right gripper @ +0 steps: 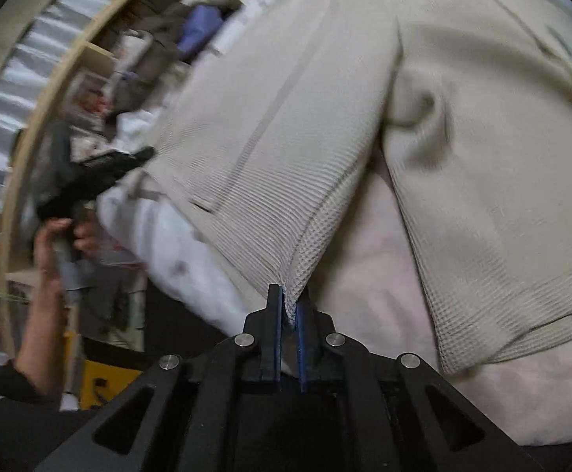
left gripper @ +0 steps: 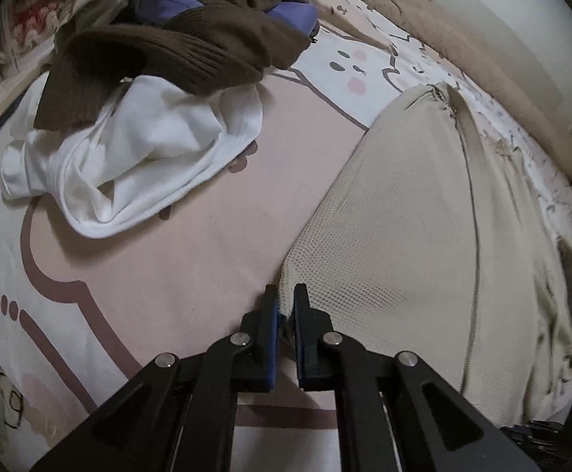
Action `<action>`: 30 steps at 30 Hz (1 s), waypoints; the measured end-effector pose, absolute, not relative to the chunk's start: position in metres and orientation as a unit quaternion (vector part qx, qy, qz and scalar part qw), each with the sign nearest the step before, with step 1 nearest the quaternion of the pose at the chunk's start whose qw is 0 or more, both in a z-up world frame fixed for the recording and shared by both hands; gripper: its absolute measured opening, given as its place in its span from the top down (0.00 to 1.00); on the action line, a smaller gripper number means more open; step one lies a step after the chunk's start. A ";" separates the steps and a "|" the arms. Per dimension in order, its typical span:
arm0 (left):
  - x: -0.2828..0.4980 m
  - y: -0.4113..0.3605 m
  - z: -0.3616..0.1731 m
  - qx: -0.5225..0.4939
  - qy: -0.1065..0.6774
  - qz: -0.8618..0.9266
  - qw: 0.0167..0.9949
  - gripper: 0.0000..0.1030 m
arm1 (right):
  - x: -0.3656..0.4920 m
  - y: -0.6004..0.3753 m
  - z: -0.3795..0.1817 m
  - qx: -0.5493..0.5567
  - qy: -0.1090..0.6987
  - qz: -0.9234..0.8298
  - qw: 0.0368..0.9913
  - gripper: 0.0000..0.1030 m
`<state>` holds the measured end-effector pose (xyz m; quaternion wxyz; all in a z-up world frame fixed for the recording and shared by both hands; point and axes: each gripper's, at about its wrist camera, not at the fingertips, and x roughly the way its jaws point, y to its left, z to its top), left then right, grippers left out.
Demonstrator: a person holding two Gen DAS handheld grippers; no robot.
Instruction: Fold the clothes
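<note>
A cream waffle-knit garment (left gripper: 404, 228) lies on the bed at the right of the left wrist view. My left gripper (left gripper: 285, 295) is shut on its near left corner, low over the sheet. In the right wrist view the same garment (right gripper: 286, 149) hangs stretched and my right gripper (right gripper: 290, 295) is shut on another corner of it, lifted above the sheet. The left gripper (right gripper: 101, 173) shows blurred at the left there, held in a hand.
A pile of clothes sits at the far left: a white garment (left gripper: 144, 161), a brown knit sweater (left gripper: 176, 55) and a blue piece (left gripper: 286, 11). The pink and white cartoon sheet (left gripper: 191, 251) covers the bed. A tan blanket (left gripper: 463, 27) lies along the far right edge.
</note>
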<state>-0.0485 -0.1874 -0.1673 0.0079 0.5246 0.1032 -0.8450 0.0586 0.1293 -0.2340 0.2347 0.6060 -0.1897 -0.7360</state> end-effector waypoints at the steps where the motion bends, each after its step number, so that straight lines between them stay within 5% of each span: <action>1: -0.048 -0.185 -0.166 0.523 0.092 -0.847 0.011 0.88 | 0.060 0.131 -0.234 0.604 -0.197 -0.736 0.234 0.90; 2: -0.049 -0.184 -0.165 0.521 0.081 -0.850 0.015 0.86 | 0.061 0.133 -0.231 0.601 -0.201 -0.737 0.236 0.81; 5: -0.046 -0.187 -0.153 0.503 0.048 -0.862 0.039 0.53 | 0.068 0.143 -0.214 0.584 -0.201 -0.750 0.238 0.10; 13: -0.042 -0.194 -0.104 0.431 0.052 -0.900 0.037 0.47 | 0.068 0.212 -0.159 0.525 -0.222 -0.799 0.191 0.09; 21: -0.049 -0.111 -0.091 0.396 -0.046 -0.916 -0.040 0.47 | 0.005 0.220 -0.131 0.460 -0.246 -0.829 0.202 0.09; 25: -0.054 -0.073 -0.089 0.385 -0.091 -0.915 -0.070 0.47 | -0.024 0.193 -0.137 0.470 -0.239 -0.819 0.225 0.21; 30: -0.054 -0.050 -0.101 0.398 -0.109 -0.907 -0.090 0.47 | -0.021 0.209 -0.141 0.464 -0.174 -0.858 0.132 0.22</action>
